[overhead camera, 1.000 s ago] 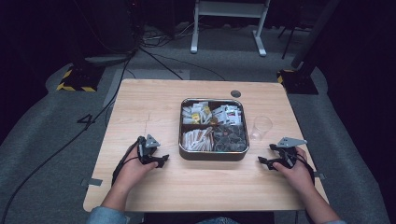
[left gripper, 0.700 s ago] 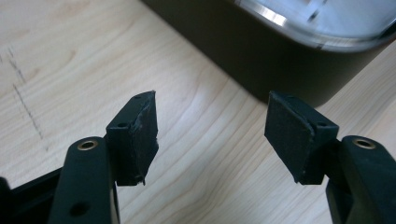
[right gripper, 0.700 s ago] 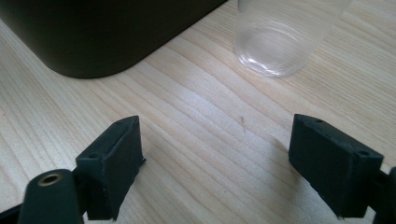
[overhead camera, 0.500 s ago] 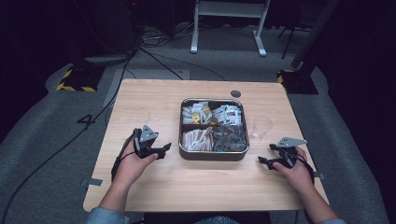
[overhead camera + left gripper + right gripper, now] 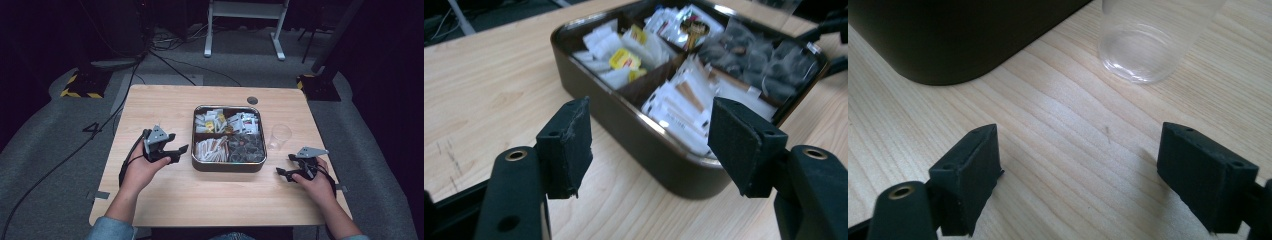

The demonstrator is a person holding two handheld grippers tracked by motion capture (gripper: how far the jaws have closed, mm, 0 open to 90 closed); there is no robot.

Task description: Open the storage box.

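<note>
Wooden table (image 5: 165,200): we are holding both grippers, left (image 5: 176,150) and right (image 5: 281,171), jaws spread and empty, flanking the tin (image 5: 200,165).

Black hand-held gripper (image 5: 175,150) pair, grey three-cornered top plates, trailing black cables, denim-blue sleeves (image 5: 107,231).
</note>
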